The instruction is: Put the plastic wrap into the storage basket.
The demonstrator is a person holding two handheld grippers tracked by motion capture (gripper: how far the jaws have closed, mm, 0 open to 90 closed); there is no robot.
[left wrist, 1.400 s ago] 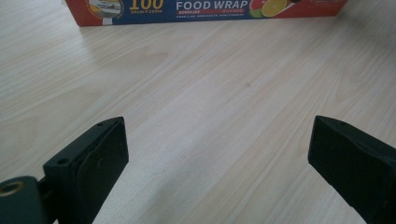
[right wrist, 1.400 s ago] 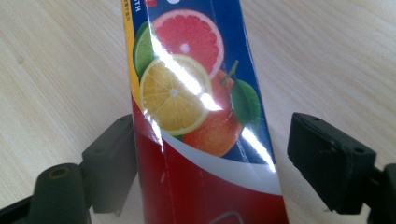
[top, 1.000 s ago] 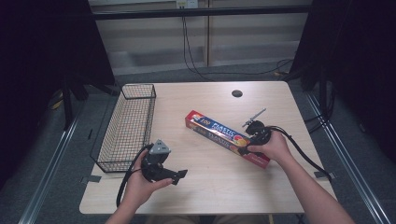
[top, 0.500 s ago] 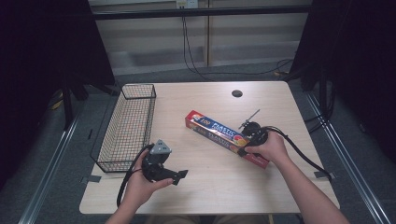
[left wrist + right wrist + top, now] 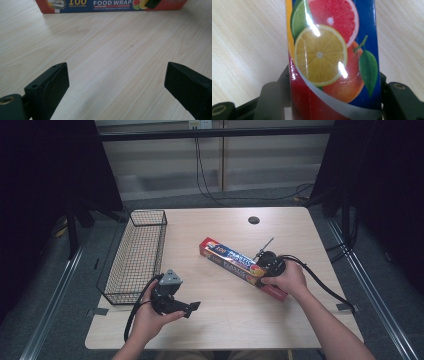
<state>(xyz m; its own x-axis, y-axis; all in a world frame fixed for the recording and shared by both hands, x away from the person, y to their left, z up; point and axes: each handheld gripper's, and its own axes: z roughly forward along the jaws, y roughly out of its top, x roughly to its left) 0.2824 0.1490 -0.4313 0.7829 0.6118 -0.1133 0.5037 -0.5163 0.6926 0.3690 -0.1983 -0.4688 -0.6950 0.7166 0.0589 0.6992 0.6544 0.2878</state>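
Food wrap box [image 5: 243, 268] lies diagonally on the table [image 5: 300, 225], right of centre. My right gripper [image 5: 263, 270] is clamped across its near end, jaws pressed against both long sides. My left gripper [image 5: 192, 307] rests near the wire basket [image 5: 136, 256], jaws wide apart, holding nothing.

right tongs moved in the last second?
Yes. In the high view the right tongs have slid down the food wrap box toward its near end, away from the round table hole. They now straddle the box.
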